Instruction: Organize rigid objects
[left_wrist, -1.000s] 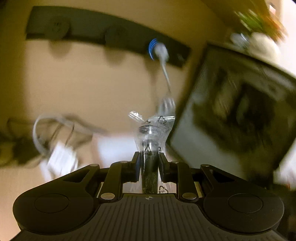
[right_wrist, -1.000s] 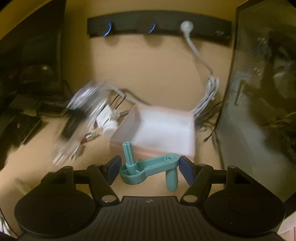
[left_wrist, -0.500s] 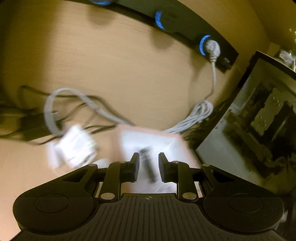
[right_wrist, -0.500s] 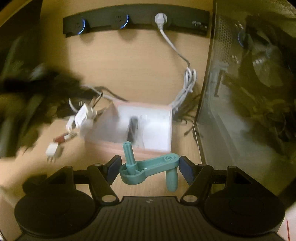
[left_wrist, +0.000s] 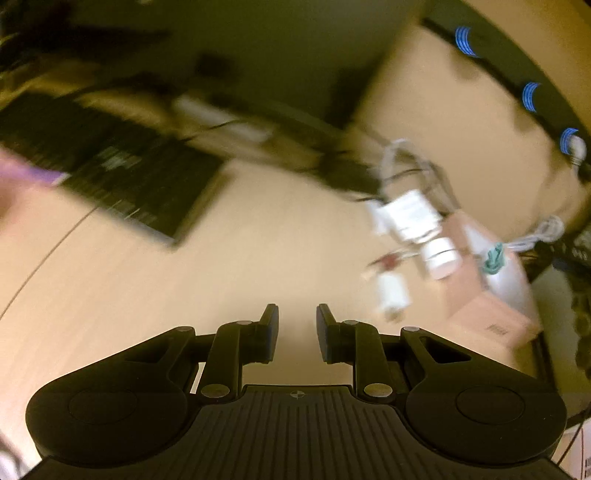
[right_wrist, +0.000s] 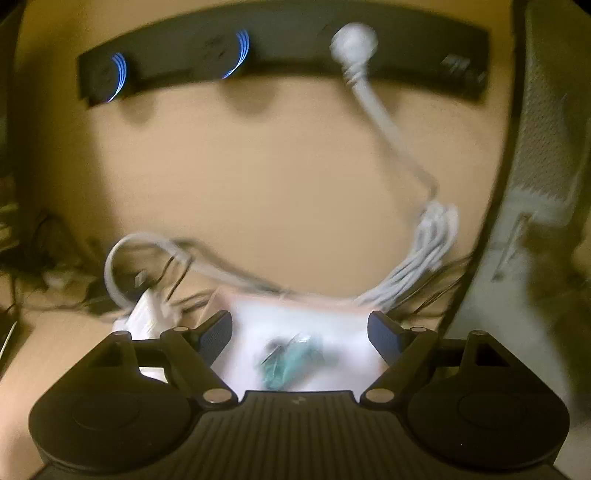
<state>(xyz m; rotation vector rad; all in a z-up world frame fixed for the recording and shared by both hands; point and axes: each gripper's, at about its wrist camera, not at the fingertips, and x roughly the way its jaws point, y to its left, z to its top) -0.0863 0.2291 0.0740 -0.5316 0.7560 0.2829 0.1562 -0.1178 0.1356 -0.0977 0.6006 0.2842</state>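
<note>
Opening, the right gripper (right_wrist: 299, 328) hovers over a teal part (right_wrist: 291, 360) in the pink box (right_wrist: 306, 295); left gripper (left_wrist: 295, 319) slightly parted, empty.

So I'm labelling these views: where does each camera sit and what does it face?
Left wrist: on the left gripper, angled down at the desk and keyboard; jaws empty, ajar.
Right wrist: on the right gripper, facing the box, wall and power strip; jaws opening, teal part below them.
Shared: box, teal part, power strip.

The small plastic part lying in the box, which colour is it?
Teal plastic part; right wrist view shows it best.
</note>
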